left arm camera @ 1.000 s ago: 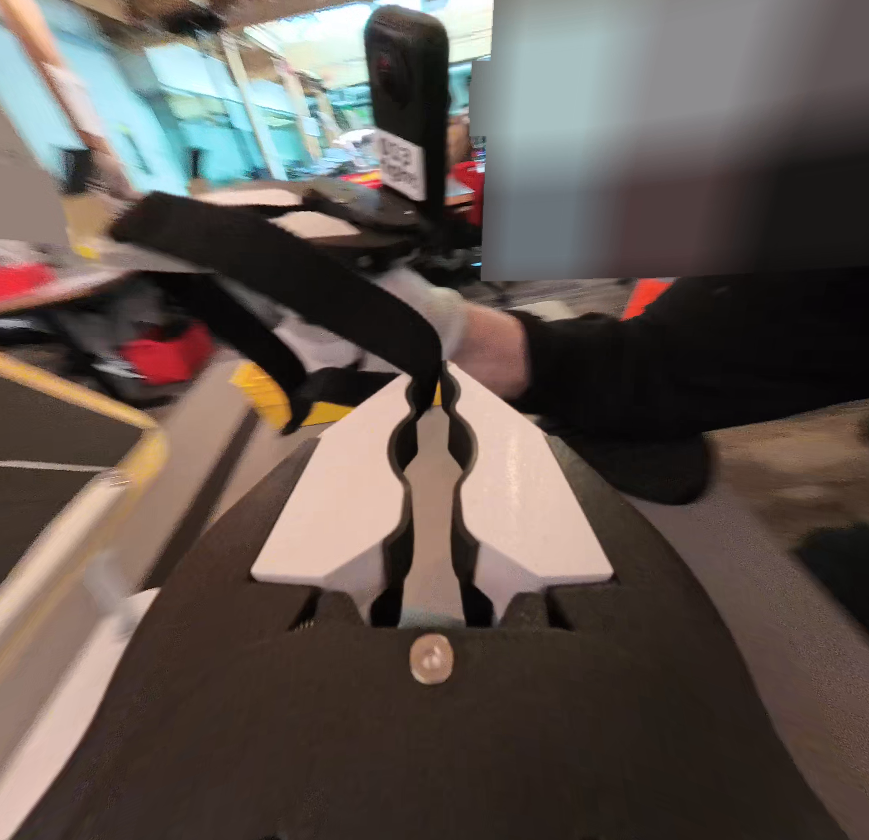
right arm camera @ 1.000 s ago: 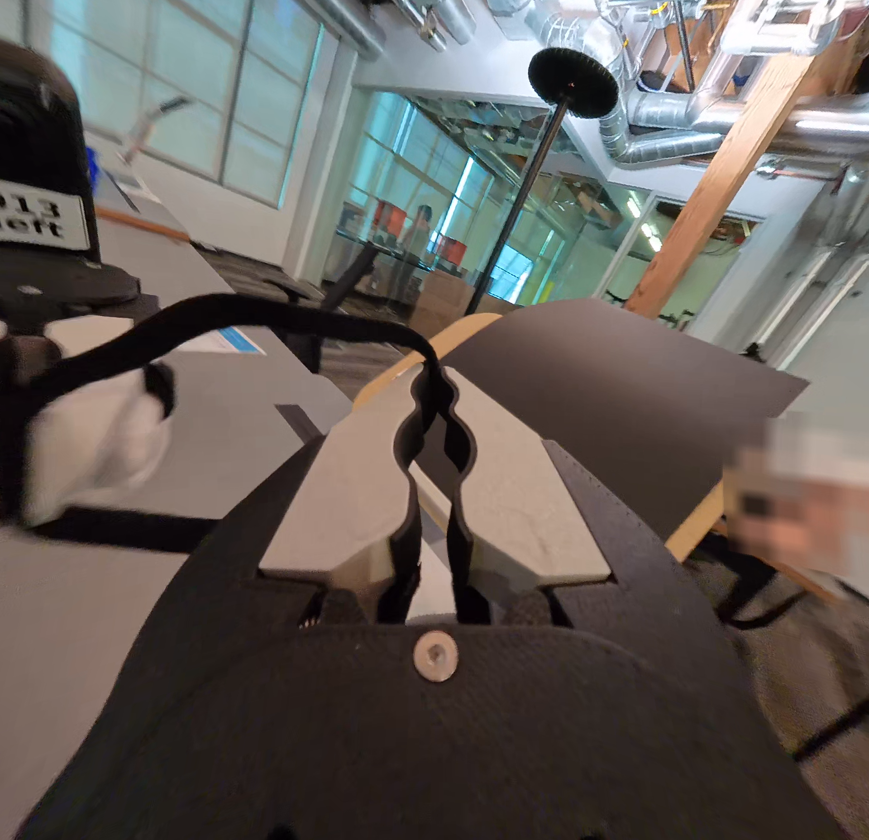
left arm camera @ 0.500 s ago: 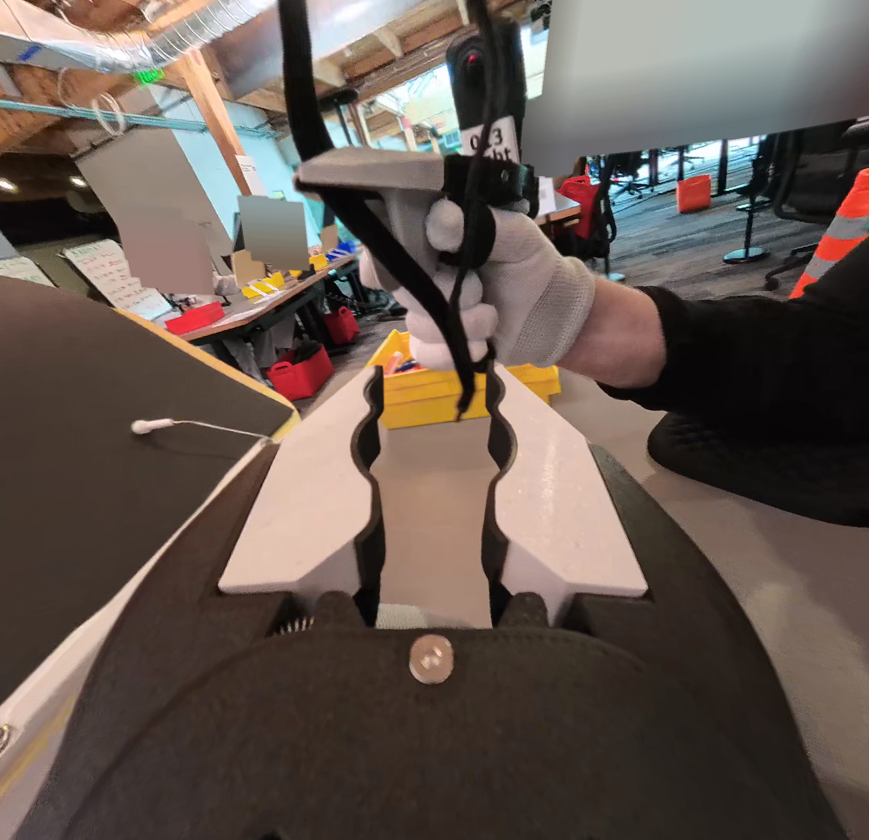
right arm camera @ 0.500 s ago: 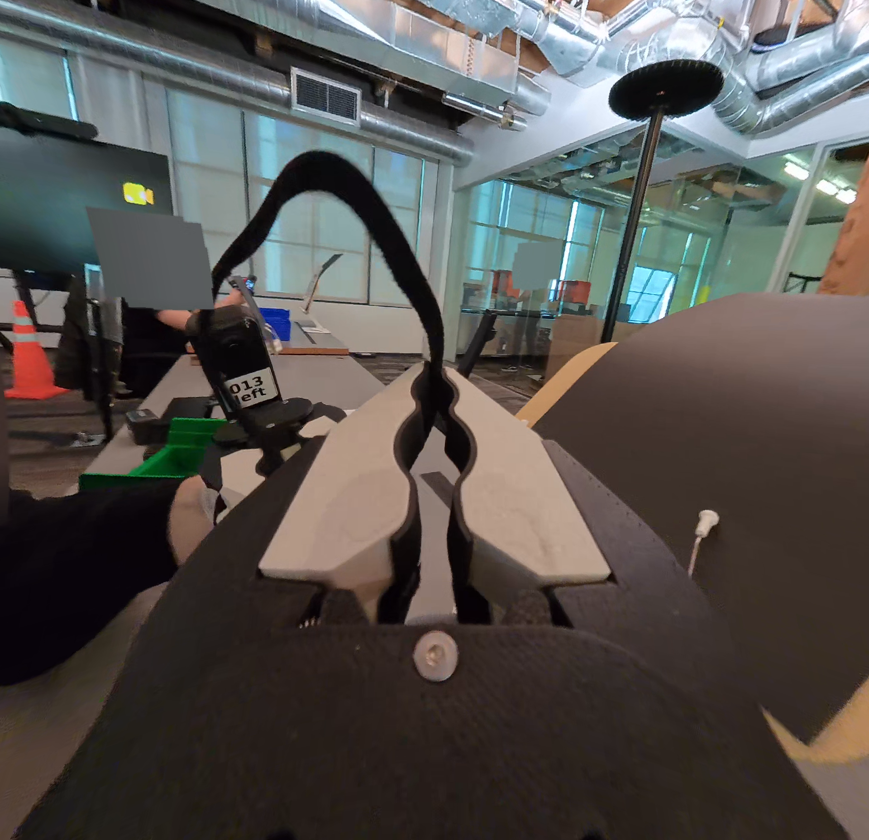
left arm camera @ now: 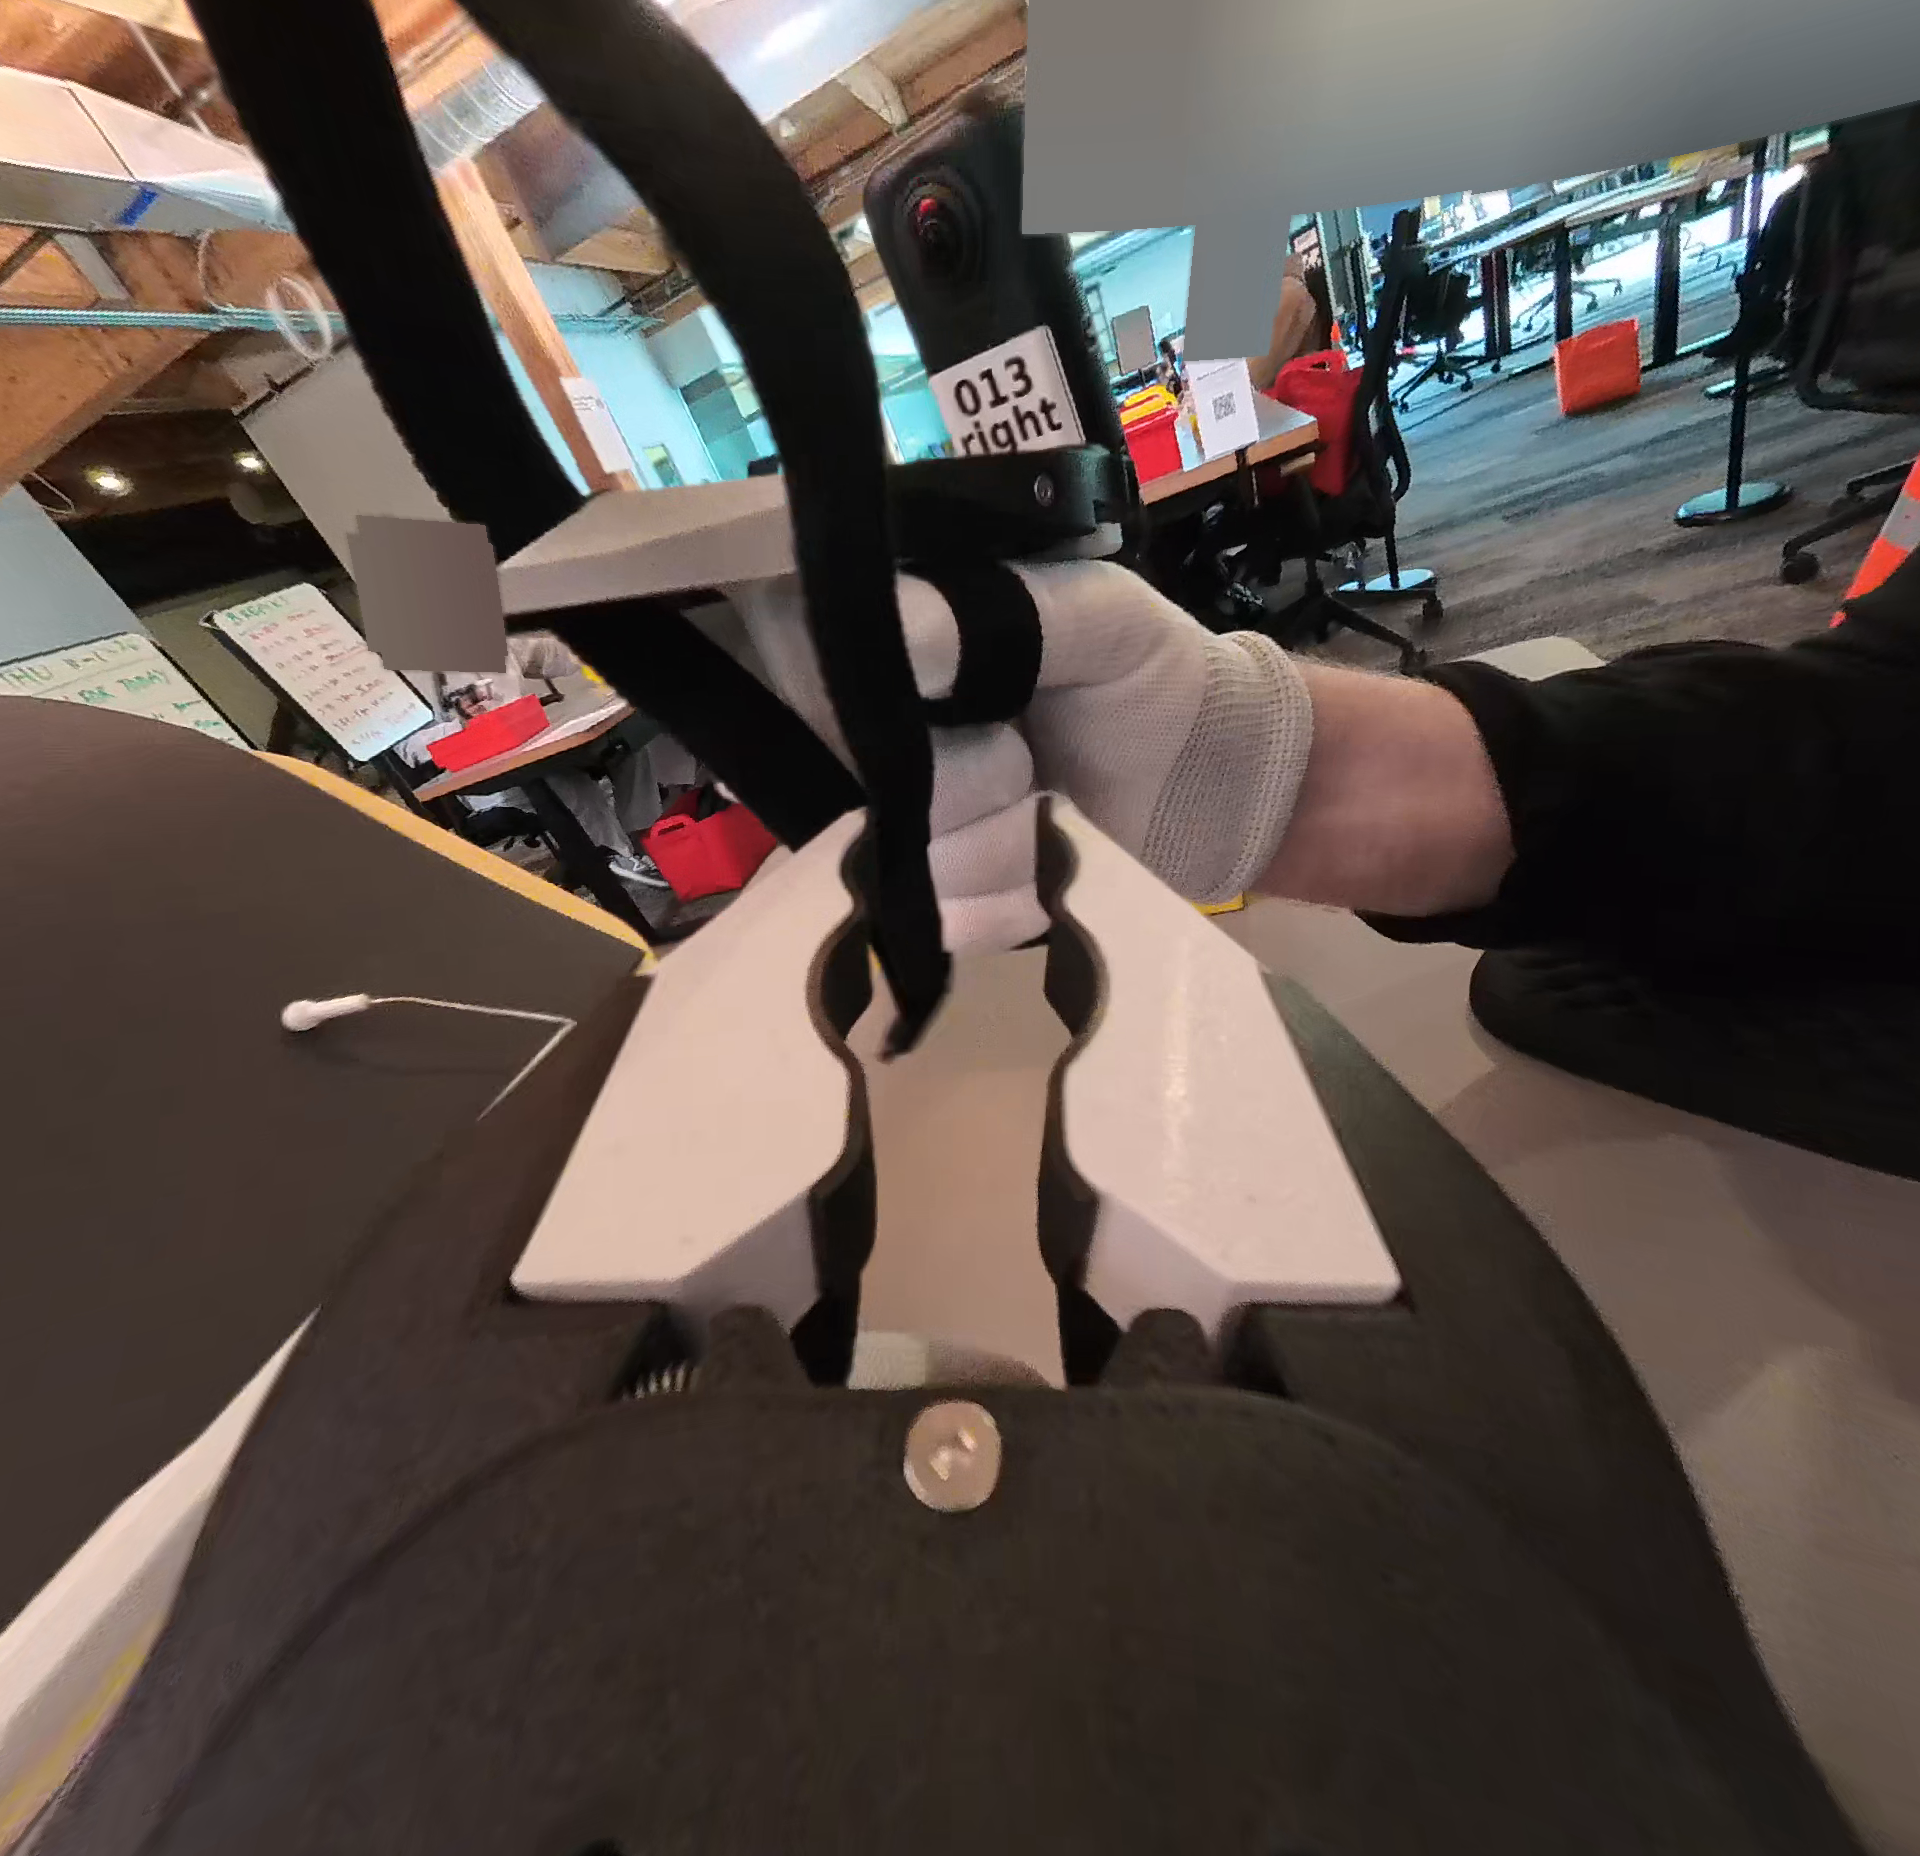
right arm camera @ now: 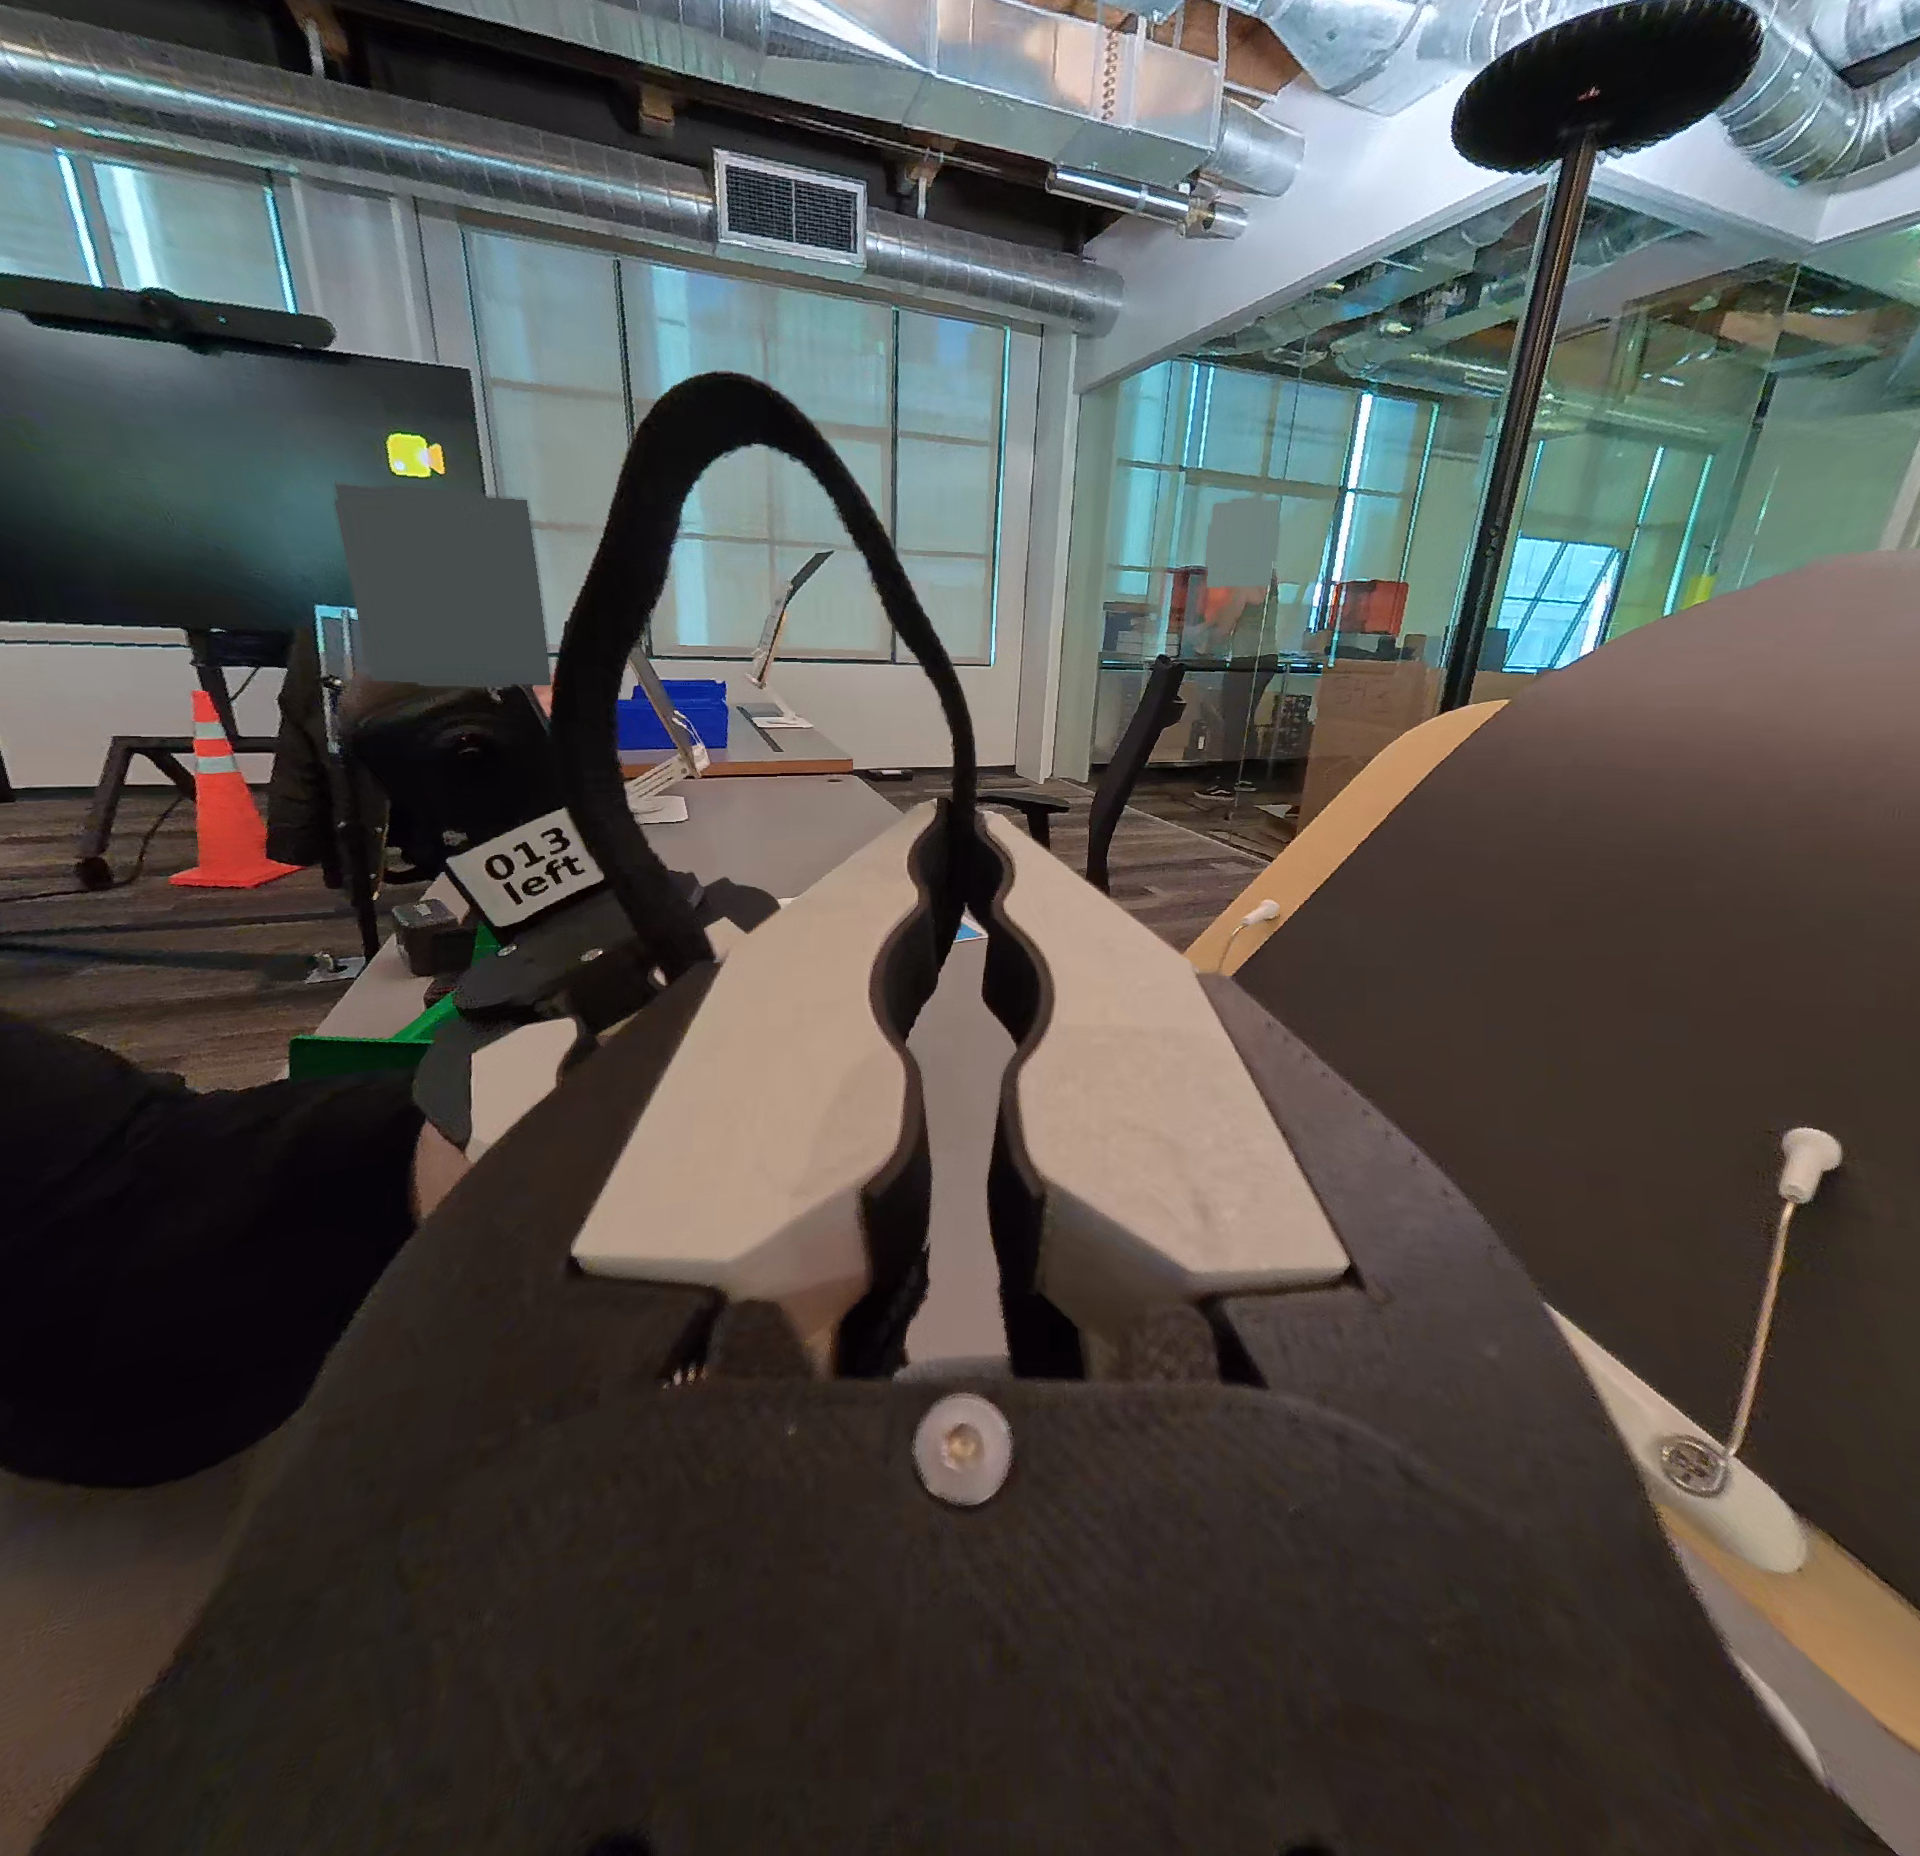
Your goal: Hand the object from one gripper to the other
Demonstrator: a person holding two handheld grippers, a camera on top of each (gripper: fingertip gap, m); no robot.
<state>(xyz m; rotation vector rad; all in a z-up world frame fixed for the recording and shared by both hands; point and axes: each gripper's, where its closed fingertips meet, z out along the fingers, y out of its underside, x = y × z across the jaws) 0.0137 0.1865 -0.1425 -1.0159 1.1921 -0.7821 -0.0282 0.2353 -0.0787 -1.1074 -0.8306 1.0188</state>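
Left gripper stood wide apart, the loose end of the black strap dangling between its fingers without being pinched. Right gripper was clamped on the strap at its tips, loop arching up. Behind, a gloved hand and an orange cone.
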